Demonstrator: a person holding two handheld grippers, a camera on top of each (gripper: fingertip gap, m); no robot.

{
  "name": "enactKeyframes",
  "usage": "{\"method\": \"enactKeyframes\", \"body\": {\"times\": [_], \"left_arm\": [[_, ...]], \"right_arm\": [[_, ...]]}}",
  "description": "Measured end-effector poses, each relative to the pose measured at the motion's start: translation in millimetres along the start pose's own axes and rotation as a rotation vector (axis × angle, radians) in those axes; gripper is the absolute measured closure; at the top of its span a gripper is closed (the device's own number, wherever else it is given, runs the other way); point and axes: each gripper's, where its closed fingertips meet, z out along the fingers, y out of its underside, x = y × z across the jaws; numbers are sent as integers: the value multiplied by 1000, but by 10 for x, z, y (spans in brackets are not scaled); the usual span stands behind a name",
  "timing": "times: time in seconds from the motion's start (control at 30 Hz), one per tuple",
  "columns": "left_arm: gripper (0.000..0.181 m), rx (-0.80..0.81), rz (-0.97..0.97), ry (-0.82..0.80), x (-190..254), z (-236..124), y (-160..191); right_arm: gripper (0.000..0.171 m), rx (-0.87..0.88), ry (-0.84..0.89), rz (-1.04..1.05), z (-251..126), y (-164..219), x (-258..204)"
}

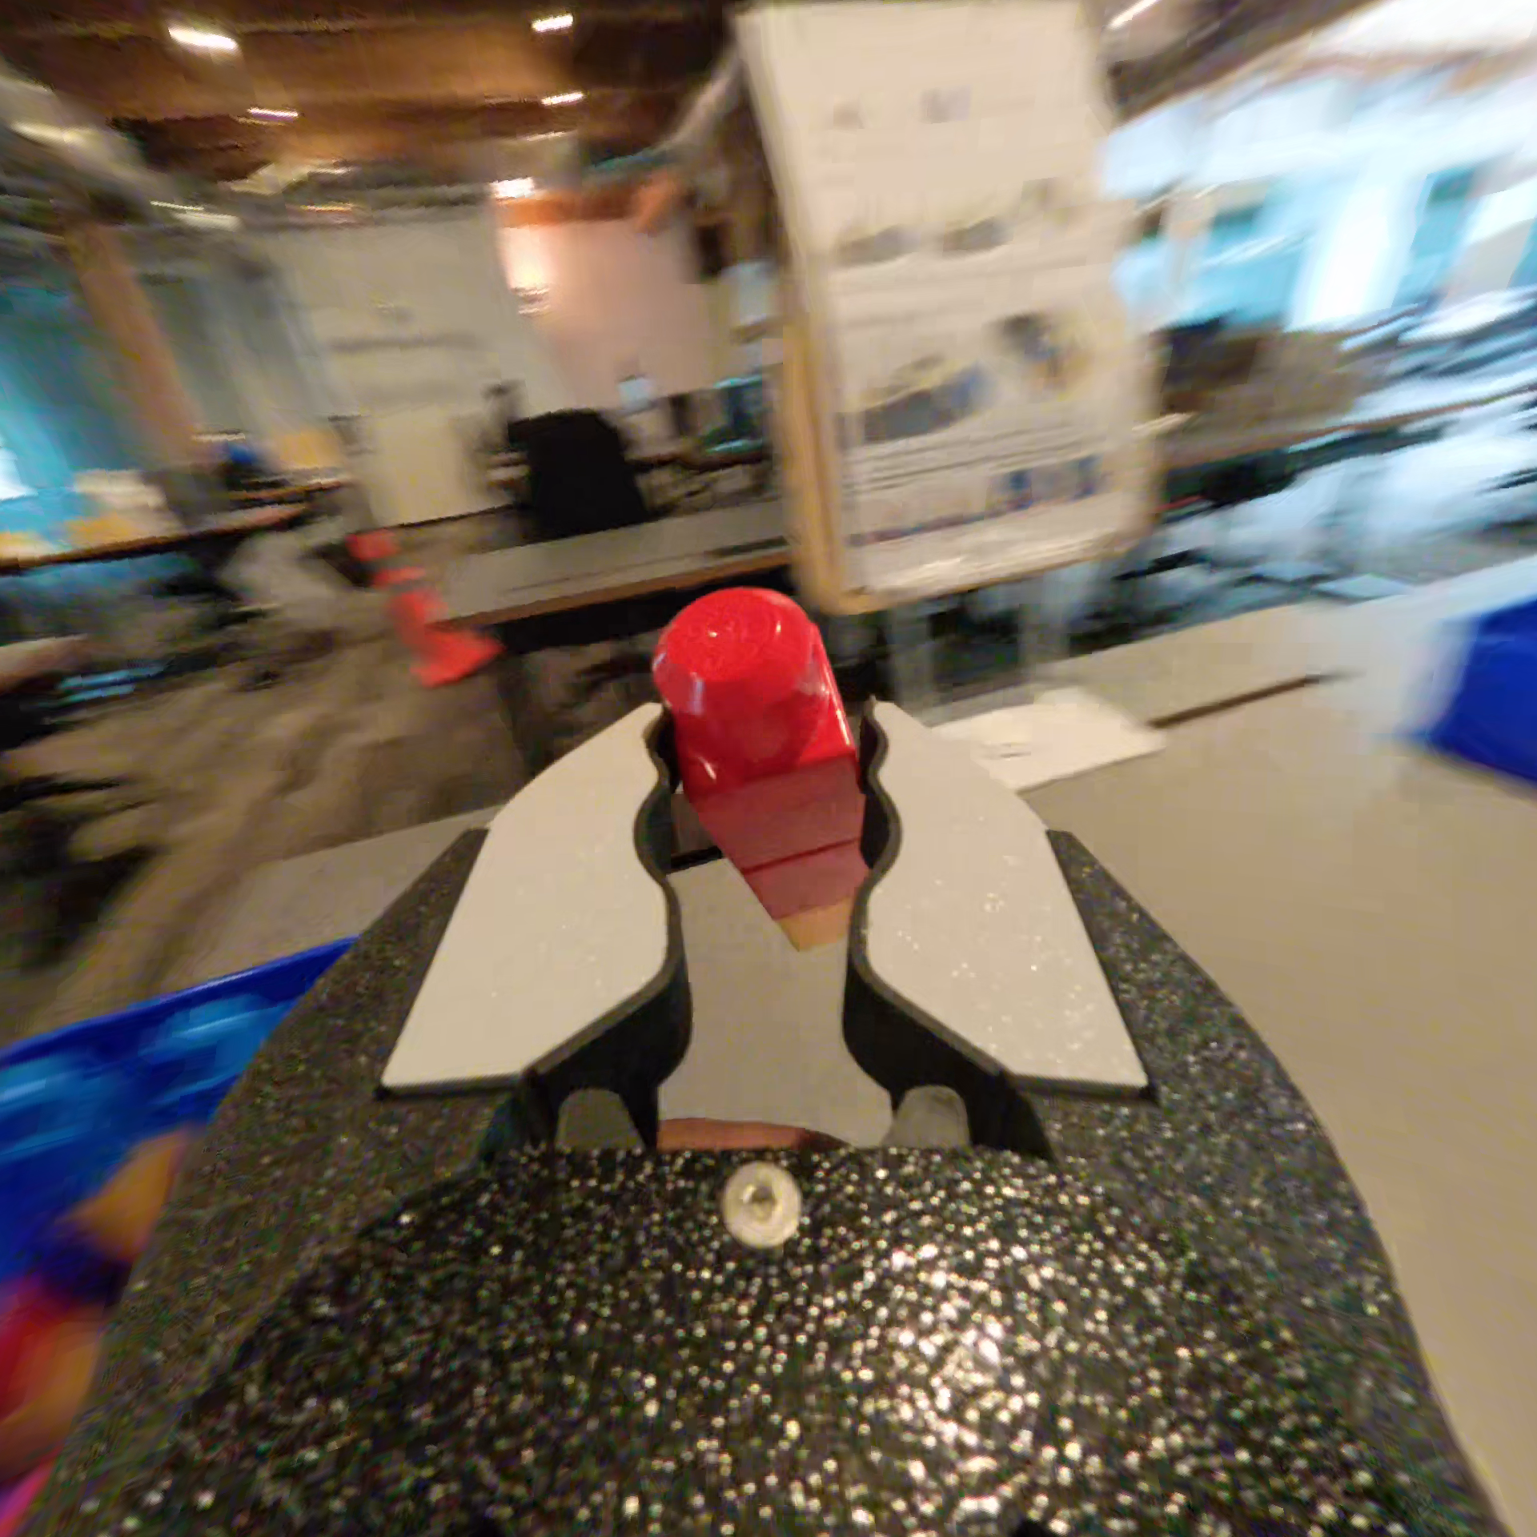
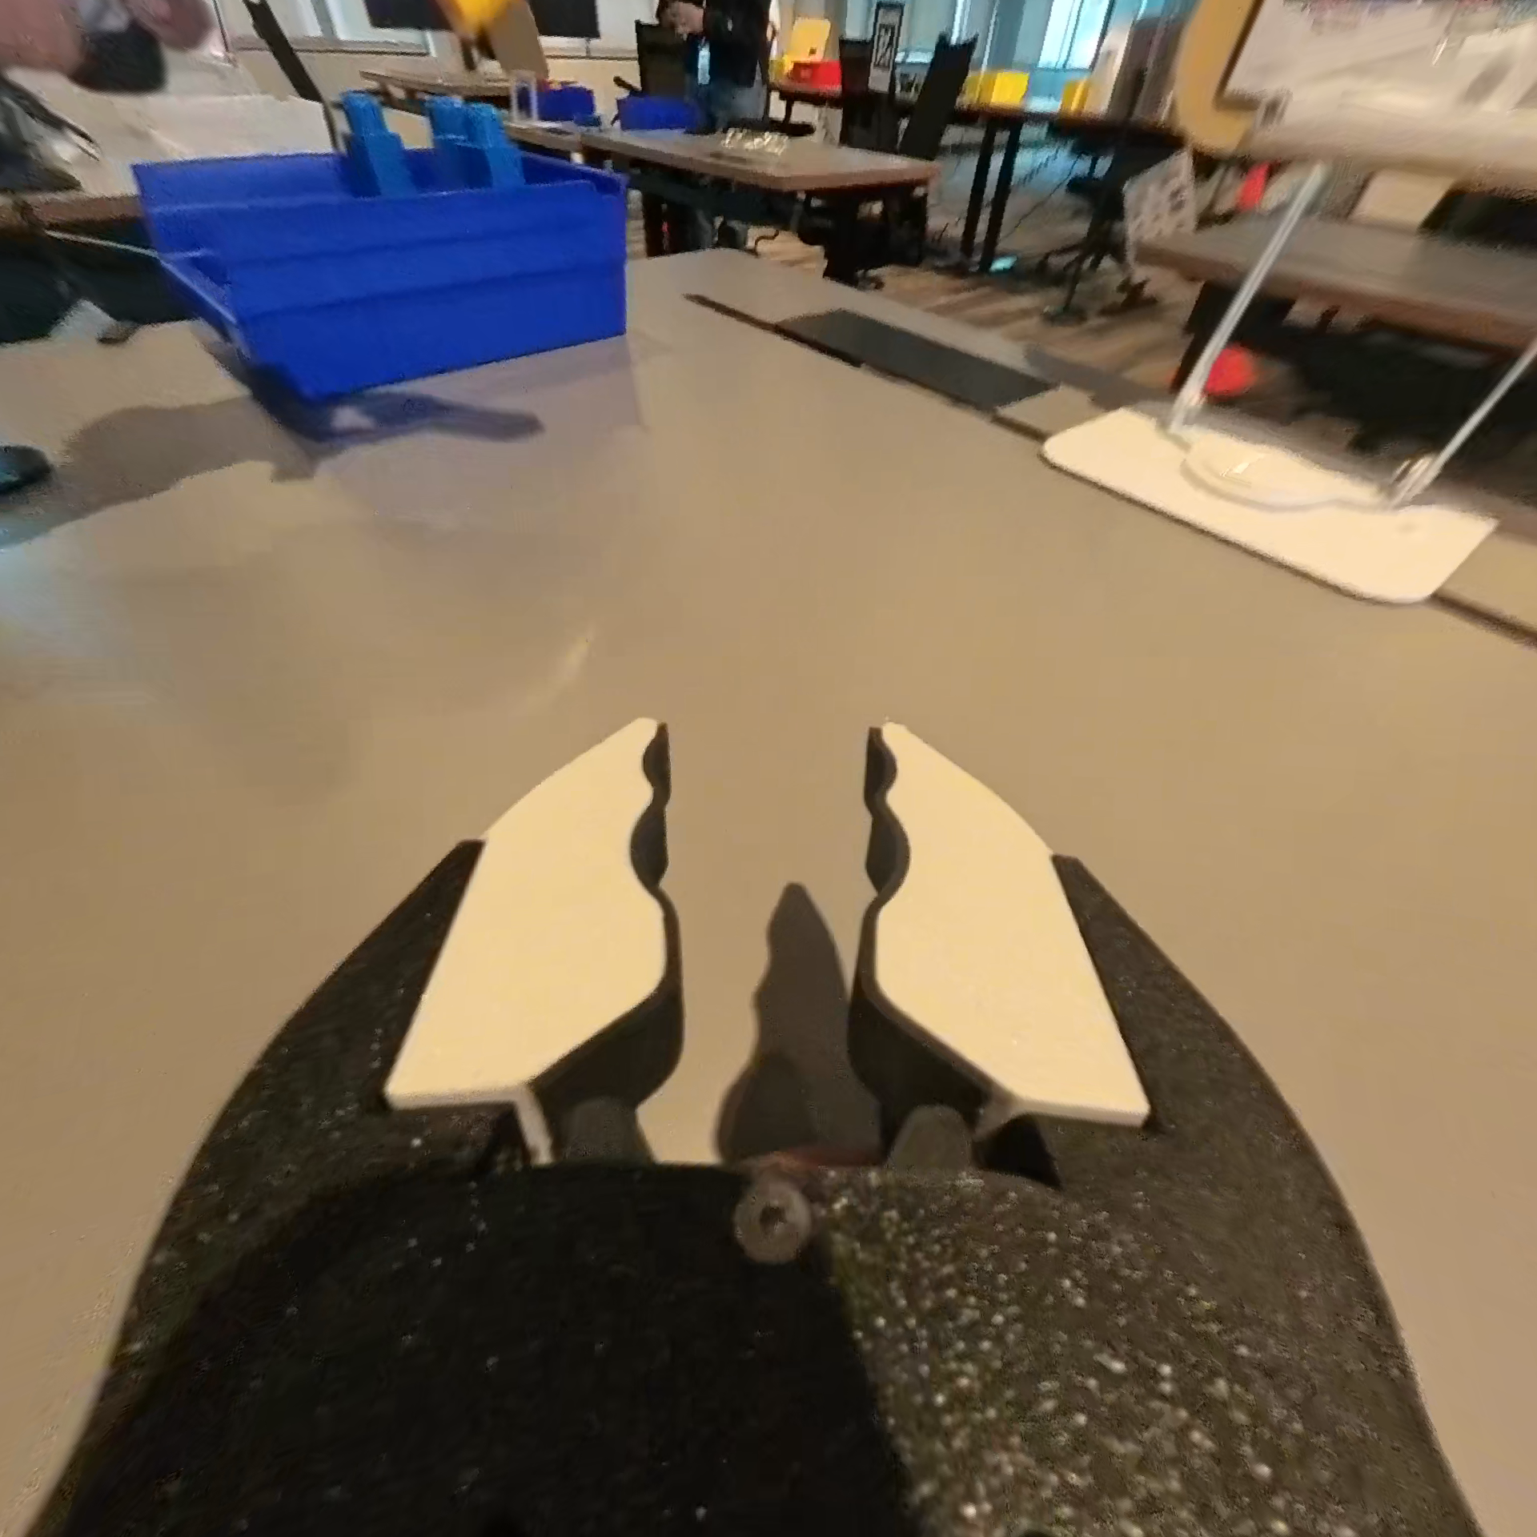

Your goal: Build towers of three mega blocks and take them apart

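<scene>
My left gripper (image 1: 765, 732) is shut on a red mega block (image 1: 753, 707), held in the air above the grey table (image 1: 1247, 915). The block's round stud points forward, away from the camera. The background of the left wrist view is blurred. My right gripper (image 2: 767, 732) is open and empty, low over the grey table (image 2: 748, 541). A blue bin (image 2: 391, 266) stands at the far left of the right wrist view, with blue blocks (image 2: 432, 141) sticking up out of it.
A blue bin edge (image 1: 125, 1081) lies at the lower left of the left wrist view, another blue object (image 1: 1489, 690) at the right. A white stand base (image 2: 1264, 507) with thin metal rods sits at the right. A dark slot (image 2: 906, 353) runs across the table. Other tables and chairs stand behind. Tip to tip, the grippers are about 40 cm apart.
</scene>
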Motion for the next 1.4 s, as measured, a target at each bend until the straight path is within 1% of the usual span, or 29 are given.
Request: {"method": "enactKeyframes", "body": {"times": [0.1,0.17,0.23,0.3,0.33,0.37,0.47,0.57,0.67,0.83,0.93,1.0,1.03,1.07,1.13,1.2,1.3,1.33,1.4], "left_arm": [[140,103,-213,381,1199,90,158],[140,135,-350,556,1800,137,400],[141,115,-448,636,2198,207,696],[141,55,-514,673,2470,259,953],[142,15,-546,693,2568,265,997],[143,40,-537,727,2655,234,960],[144,40,-491,743,2796,214,975],[144,29,-529,790,2923,197,985],[144,26,-525,802,3030,189,1000],[145,86,-514,826,3166,107,908],[145,123,-535,849,3194,58,846],[144,138,-563,860,3186,48,822],[144,140,-574,860,3177,53,824],[144,138,-581,859,3168,62,831],[144,125,-598,870,3169,72,852],[144,76,-613,841,3162,121,922],[120,-38,-545,843,3259,147,1091],[117,-72,-517,843,3302,152,1152],[120,-121,-453,833,3372,165,1257]], "right_arm": [[124,70,88,-135,-18,-139,-60],[123,112,137,-209,-42,-213,-102],[120,134,156,-261,-51,-249,-148],[117,132,164,-294,-42,-247,-172],[115,119,162,-303,-21,-228,-182],[113,104,158,-313,4,-209,-193],[110,73,146,-348,73,-165,-255],[109,47,123,-351,147,-115,-335],[109,30,81,-321,231,-81,-463],[110,17,115,-333,313,-89,-527],[114,8,145,-345,320,-80,-505],[120,7,159,-357,317,-79,-497],[128,4,161,-365,315,-73,-499],[129,-1,168,-371,311,-67,-492],[130,-21,200,-385,303,-52,-446],[132,-40,269,-407,277,-50,-341],[133,-43,308,-386,239,-61,-259],[133,-45,304,-374,237,-57,-254],[134,-46,297,-372,238,-51,-261]]}}
